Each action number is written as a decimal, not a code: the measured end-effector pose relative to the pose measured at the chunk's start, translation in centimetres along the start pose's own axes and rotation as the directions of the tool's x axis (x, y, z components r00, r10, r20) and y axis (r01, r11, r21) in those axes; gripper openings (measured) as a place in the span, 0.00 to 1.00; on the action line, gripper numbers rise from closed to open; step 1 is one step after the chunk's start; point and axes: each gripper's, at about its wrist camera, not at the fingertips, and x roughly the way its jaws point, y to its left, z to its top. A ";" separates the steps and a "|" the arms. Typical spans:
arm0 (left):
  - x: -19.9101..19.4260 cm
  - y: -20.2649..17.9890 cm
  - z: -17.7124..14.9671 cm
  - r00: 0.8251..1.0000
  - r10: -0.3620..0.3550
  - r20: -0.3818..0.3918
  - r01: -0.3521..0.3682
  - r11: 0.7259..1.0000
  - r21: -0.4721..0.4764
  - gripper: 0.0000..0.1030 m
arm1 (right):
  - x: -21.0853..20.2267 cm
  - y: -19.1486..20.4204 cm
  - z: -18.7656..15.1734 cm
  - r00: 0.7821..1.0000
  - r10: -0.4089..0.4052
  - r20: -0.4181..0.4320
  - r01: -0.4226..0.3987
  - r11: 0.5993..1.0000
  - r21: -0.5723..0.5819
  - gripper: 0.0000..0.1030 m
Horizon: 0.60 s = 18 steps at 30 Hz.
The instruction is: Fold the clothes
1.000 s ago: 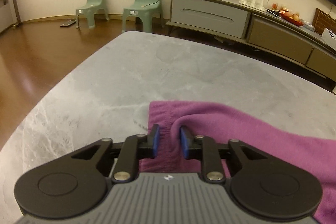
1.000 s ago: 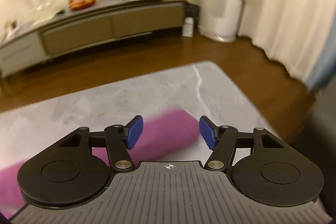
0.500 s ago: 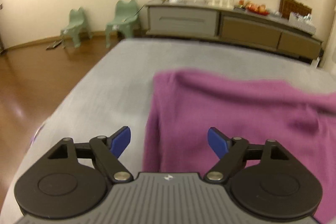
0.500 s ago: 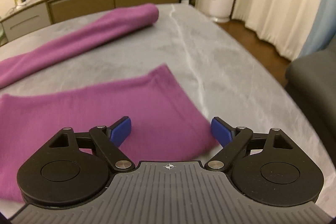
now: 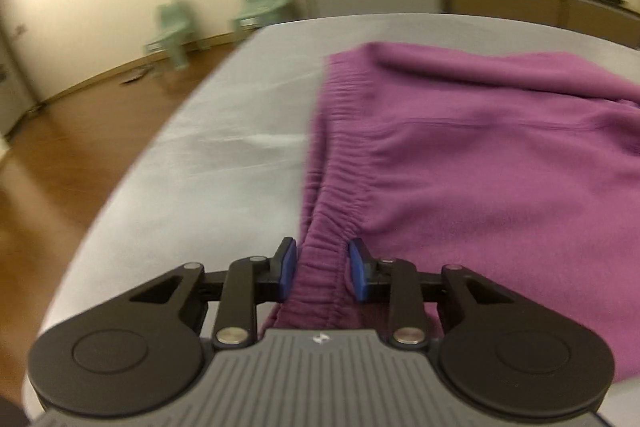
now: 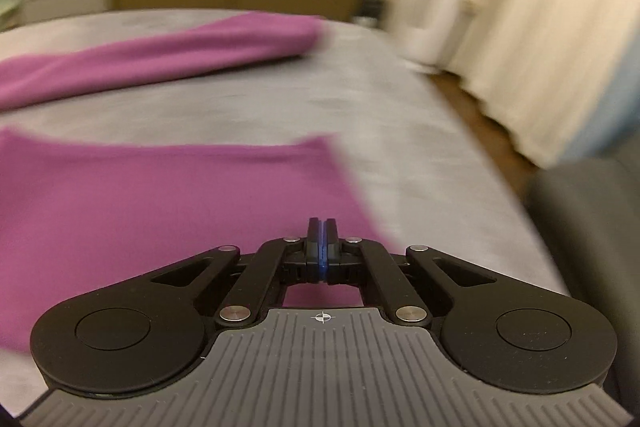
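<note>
Your left tongs (image 5: 322,269) have just closed on the purple trousers' (image 5: 480,167) waistband; right tongs (image 6: 321,239), open a moment ago, are fully shut at a leg hem, so you can fold.

Trousers (image 5: 500,163): soft matt purple fleece cloth, ribbed waistband. Counter (image 5: 224,163): smooth grey marbled stone. Floor (image 5: 52,163): glossy wood. Hand-held gripper (image 5: 322,269): matt black plastic.

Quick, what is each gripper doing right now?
Left gripper: jaws closing, pads pinching the waistband of the purple pants.
Right gripper: jaws shut over the pant leg; any cloth pinched cannot be told.
</note>
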 end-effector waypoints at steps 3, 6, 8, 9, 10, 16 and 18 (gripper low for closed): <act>0.5 2.4 0.1 0.998 0.046 -0.038 -0.050 0.993 -0.105 0.26 | 1.3 -2.9 -0.9 0.991 -0.117 -0.059 0.117 0.993 -0.001 0.00; -0.8 3.7 0.7 1.000 -0.020 -0.011 0.018 0.987 -0.158 0.32 | 1.7 -4.6 -1.5 0.990 -0.104 -0.090 0.105 0.995 0.000 0.03; -2.6 4.2 1.4 0.998 -0.019 0.055 0.028 0.986 -0.166 0.42 | 0.9 -5.2 -1.0 0.997 -0.017 -0.073 0.021 0.998 0.056 0.17; -3.3 4.4 1.7 0.996 -0.019 0.082 0.033 0.986 -0.163 0.53 | 0.4 -4.9 -0.6 0.998 0.048 -0.050 -0.044 0.996 0.074 0.38; -3.5 4.4 2.2 0.995 -0.029 0.095 0.044 0.987 -0.153 0.57 | -0.1 -4.4 -0.1 0.994 0.105 -0.022 -0.103 0.991 0.087 0.57; -1.7 1.5 4.3 0.987 -0.106 0.120 0.111 0.993 -0.037 0.59 | -0.2 1.4 1.6 0.972 0.228 0.061 -0.229 0.973 0.013 0.86; -0.6 0.4 5.3 0.985 -0.110 0.137 0.110 0.994 0.008 0.67 | -0.1 3.3 2.8 0.960 0.270 0.072 -0.269 0.963 -0.018 0.86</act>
